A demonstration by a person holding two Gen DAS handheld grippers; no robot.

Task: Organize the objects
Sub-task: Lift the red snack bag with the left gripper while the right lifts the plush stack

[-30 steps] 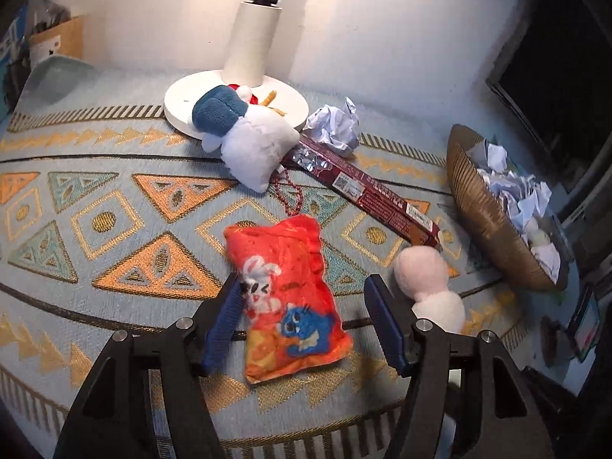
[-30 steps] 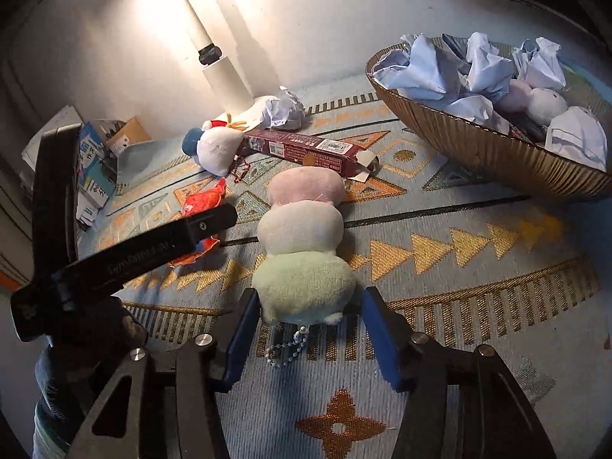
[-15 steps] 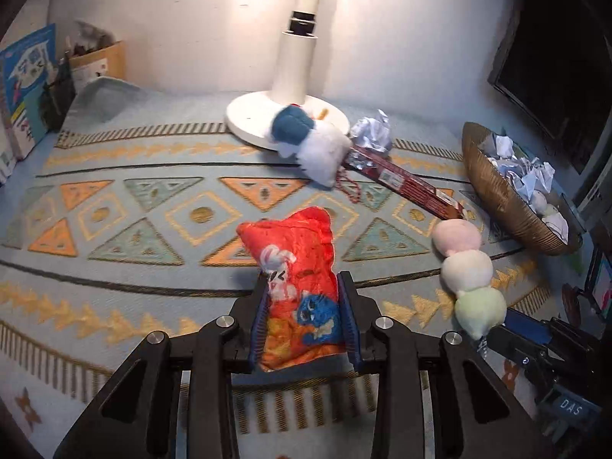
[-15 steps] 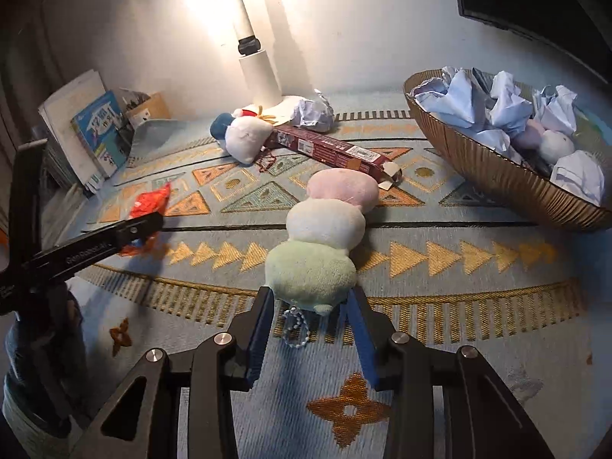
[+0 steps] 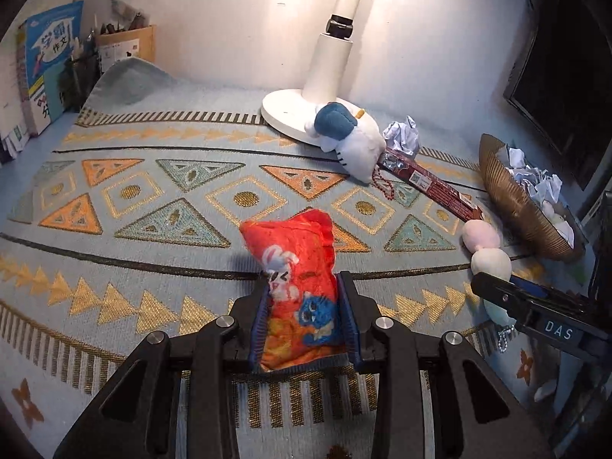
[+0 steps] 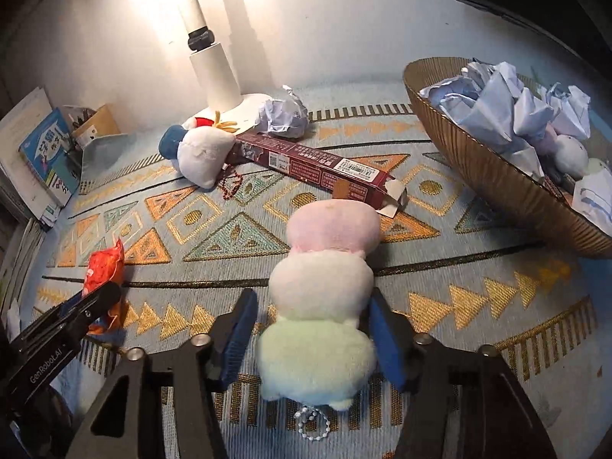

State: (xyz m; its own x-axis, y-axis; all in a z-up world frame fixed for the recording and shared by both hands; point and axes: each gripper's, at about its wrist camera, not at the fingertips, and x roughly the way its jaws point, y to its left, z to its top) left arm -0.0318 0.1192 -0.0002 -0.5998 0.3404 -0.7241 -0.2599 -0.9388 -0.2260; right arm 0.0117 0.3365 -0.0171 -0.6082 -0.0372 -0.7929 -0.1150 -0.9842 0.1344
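Observation:
A red plush snack pouch (image 5: 294, 260) with cartoon prints stands tilted up off the patterned cloth, and my left gripper (image 5: 304, 287) is shut on its lower half. It also shows at the left of the right wrist view, as the pouch (image 6: 103, 267) between the left gripper's fingers (image 6: 76, 313). A three-ball plush (image 6: 329, 279) in pink, white and green lies on the cloth. My right gripper (image 6: 311, 302) straddles its white and green balls, open, with a gap at the left pad. The plush's bead chain (image 6: 311, 424) trails under the gripper.
A brown ribbed basket (image 6: 478, 168) of crumpled paper sits at the right. A maroon carton (image 6: 317, 164), a white-and-blue plush (image 6: 199, 153), a paper ball (image 6: 285, 114) and a white lamp base (image 5: 283, 111) lie beyond. Books (image 5: 46, 69) line the left edge, a dark monitor (image 5: 566, 76) the right.
The left jaws closed onto the red pouch and drew back with it, tipping it up. The right jaws narrowed, then slid forward from the green end to flank the plush.

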